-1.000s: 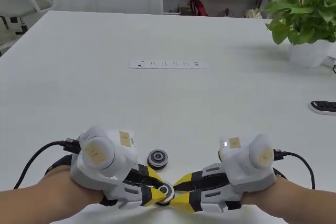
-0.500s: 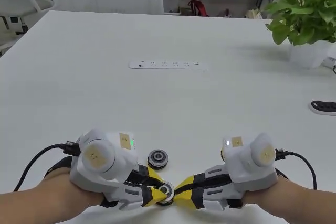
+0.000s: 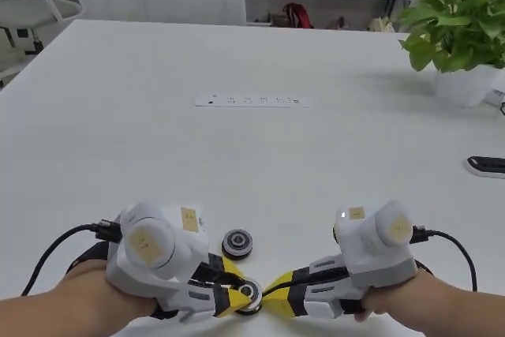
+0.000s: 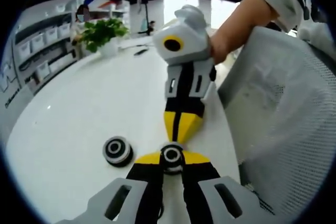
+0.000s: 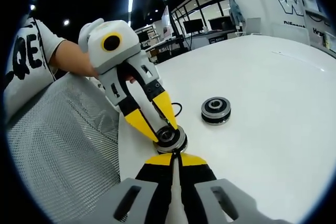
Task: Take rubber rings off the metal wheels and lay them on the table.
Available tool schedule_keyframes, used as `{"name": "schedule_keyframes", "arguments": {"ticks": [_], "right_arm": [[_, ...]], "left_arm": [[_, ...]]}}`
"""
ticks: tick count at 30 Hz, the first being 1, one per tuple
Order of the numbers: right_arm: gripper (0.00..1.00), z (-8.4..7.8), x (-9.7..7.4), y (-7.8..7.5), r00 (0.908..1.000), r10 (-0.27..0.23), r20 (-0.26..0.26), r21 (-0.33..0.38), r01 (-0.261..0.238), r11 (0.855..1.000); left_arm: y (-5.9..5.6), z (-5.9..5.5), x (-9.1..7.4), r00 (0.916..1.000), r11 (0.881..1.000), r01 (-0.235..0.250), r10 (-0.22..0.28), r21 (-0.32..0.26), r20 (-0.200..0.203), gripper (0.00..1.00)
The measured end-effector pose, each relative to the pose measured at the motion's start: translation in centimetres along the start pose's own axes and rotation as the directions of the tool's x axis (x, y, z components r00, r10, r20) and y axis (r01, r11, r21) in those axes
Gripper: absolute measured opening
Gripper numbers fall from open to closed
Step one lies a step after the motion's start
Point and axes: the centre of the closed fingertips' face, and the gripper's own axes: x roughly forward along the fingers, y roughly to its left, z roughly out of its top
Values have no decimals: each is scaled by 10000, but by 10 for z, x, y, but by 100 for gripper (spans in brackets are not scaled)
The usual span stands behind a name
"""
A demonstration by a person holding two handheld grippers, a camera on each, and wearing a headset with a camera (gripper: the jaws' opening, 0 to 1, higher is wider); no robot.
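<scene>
Right gripper [image 5: 173,157]: jaws drawn in from spread to closed together, tips at rim of metal wheel [image 3: 250,293] clamped in left gripper [image 4: 172,157]. Body lowered slightly toward wheel.

Two metal wheels at the near edge of the bench, both with rubber fitted.

Held wheel [image 3: 249,293]: small, round, bright metal hub, dark outer band; sits at the near edge, clamped across its sides in the jaws of the left gripper [image 3: 237,296]. The closed jaw tips of the right gripper [image 3: 272,288] meet its rim from the right; whether they pinch the rubber cannot be told. Free wheel [image 3: 237,242]: same pattern, lying flat on the bench just beyond and slightly left of the held wheel, apart from it, black rubber ring [image 4: 107,149] seated around the hub.
</scene>
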Motion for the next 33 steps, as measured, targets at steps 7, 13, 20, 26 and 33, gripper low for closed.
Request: {"name": "schedule_keyframes", "arguments": {"ticks": [7,13,20,26,33], "right_arm": [[0,0,-2,-2,9998,-51,213,669,36,9977],[0,1,-5,-4,9990,-27,455,1191,-27,9929],[0,2,-6,-4,9977,-4,683,1483,-97,9889],[0,6,-9,-4,9952,33,976,1793,-209,9836],[0,11,-11,-4,9918,24,1278,2088,-293,9775]], "left_arm": [[0,0,0,9999,9999,-131,131,-85,-62,13],[0,0,1,9998,9997,-200,199,-116,-76,13],[0,1,1,9997,9997,-216,215,-145,-86,13],[1,0,1,9997,9996,-222,221,-187,-86,13],[1,0,1,9997,9995,-249,247,-195,-93,13]]}}
